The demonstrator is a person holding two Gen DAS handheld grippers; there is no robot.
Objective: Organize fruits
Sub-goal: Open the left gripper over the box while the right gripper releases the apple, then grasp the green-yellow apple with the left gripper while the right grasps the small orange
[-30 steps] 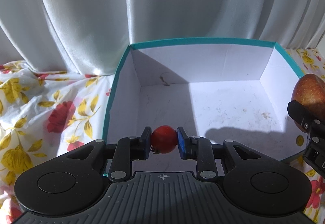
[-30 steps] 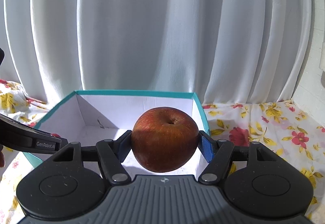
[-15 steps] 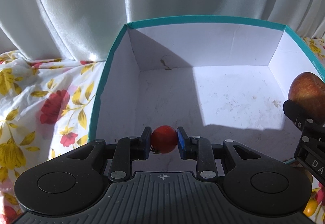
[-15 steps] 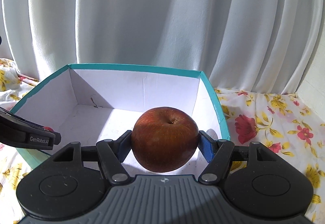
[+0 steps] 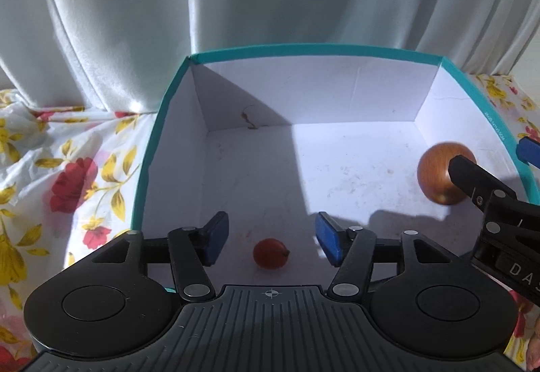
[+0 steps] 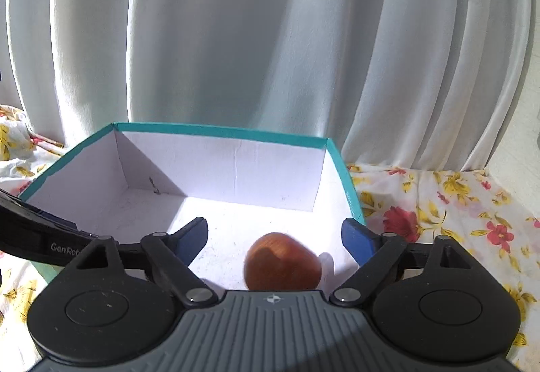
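Teal-rimmed box (image 5: 158, 149) = landmark | tomato (image 5: 271, 253) on its floor, near-left; apple (image 6: 281, 261) blurred, near-right wall | your left gripper (image 5: 270, 237) and right gripper (image 6: 275, 237) both spread, empty | tomato's probably soft, pinch lightly across its middle; apple's firm, rolls
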